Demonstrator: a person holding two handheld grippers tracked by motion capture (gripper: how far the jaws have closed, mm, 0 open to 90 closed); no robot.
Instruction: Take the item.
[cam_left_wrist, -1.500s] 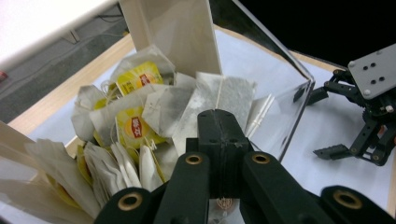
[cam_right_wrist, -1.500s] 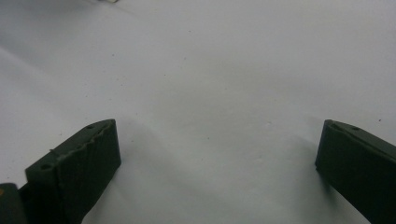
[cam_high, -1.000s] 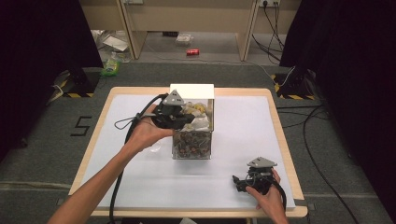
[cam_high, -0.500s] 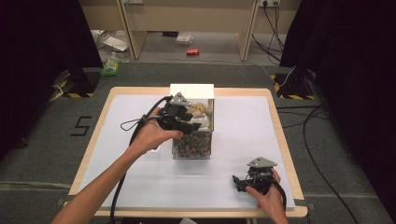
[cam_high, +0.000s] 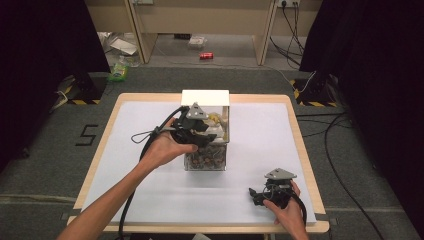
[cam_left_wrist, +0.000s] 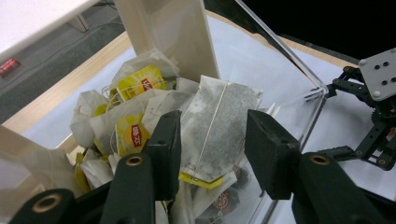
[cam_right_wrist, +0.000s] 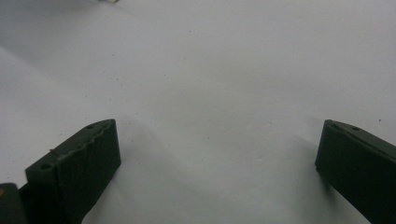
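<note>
While L tongs (cam_left_wrist: 212, 147) straddle upright tea bag (cam_left_wrist: 219, 126), prob. unclenched | R tongs (cam_right_wrist: 217, 172) released

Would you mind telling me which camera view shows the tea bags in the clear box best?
The left gripper view: the tea bags sit close up between the open left tongs, with paper, strings and yellow tags distinct. The high view shows them as a small pale heap in the clear box. The right gripper view faces bare table.
</note>
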